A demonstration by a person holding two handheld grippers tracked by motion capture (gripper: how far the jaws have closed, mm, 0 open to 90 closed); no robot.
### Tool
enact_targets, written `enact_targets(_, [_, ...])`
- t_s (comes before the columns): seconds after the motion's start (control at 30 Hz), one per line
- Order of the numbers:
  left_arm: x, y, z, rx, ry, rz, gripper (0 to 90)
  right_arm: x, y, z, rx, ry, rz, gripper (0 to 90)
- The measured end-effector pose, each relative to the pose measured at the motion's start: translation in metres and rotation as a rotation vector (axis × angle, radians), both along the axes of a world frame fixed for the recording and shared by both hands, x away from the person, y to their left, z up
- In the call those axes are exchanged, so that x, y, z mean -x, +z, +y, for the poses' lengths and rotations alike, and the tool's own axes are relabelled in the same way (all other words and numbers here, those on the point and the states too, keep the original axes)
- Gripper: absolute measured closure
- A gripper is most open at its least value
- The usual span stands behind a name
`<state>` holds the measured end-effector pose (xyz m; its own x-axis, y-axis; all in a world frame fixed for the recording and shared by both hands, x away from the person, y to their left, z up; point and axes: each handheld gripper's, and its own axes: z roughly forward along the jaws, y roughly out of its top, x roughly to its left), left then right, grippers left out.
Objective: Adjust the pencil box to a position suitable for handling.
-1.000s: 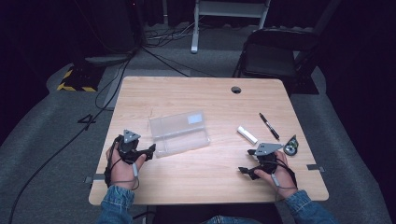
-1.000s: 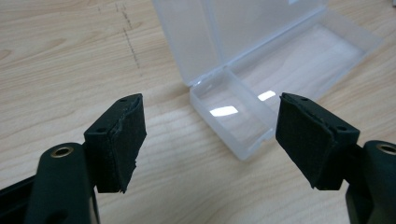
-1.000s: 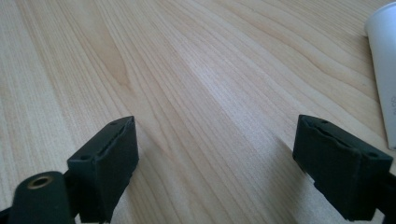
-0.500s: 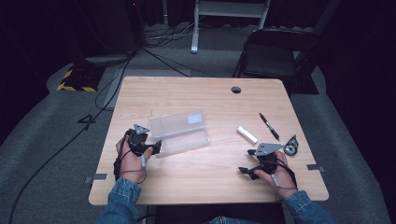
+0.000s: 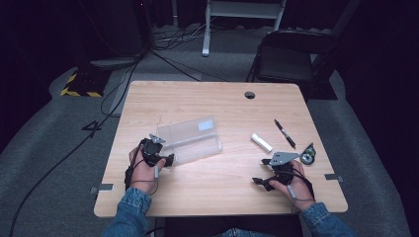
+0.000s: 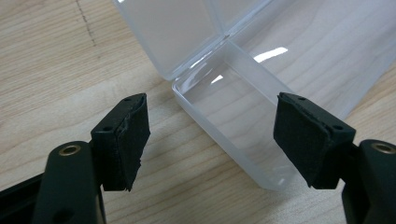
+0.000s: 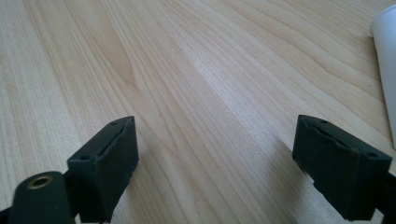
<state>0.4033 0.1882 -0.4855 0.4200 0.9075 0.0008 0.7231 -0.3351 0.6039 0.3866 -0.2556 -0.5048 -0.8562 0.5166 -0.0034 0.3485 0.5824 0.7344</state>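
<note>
The left tool [image 5: 165,159] has slid in from the tabletop's [image 5: 207,98] near-left edge to the open clear plastic box [image 5: 190,140], jaws spread around its near corner, ready to grip, while the right tool [image 5: 264,180] waits, jaws apart.

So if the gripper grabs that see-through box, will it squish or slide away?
The box looks like thin clear plastic and empty, so probably light and apt to slide on the smooth table. Its walls might flex a little. The open lid may flop when lifted by the left gripper.
</note>
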Motion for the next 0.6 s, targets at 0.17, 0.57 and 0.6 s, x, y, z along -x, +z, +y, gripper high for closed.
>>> enact_targets(0.17, [0.000,-0.003,-0.002,0.009,-0.021,0.008,29.2,0.001,0.000,0.000,-0.001,0.001,0.000,14.4])
enact_targets(0.57, [0.004,-0.013,-0.001,0.082,-0.069,-0.066,31.9,0.006,0.004,-0.003,-0.002,-0.006,0.006,23.3])
enact_targets(0.6, [0.004,-0.013,-0.001,0.085,-0.066,-0.070,32.0,0.007,0.007,-0.004,-0.013,-0.007,0.003,22.2])
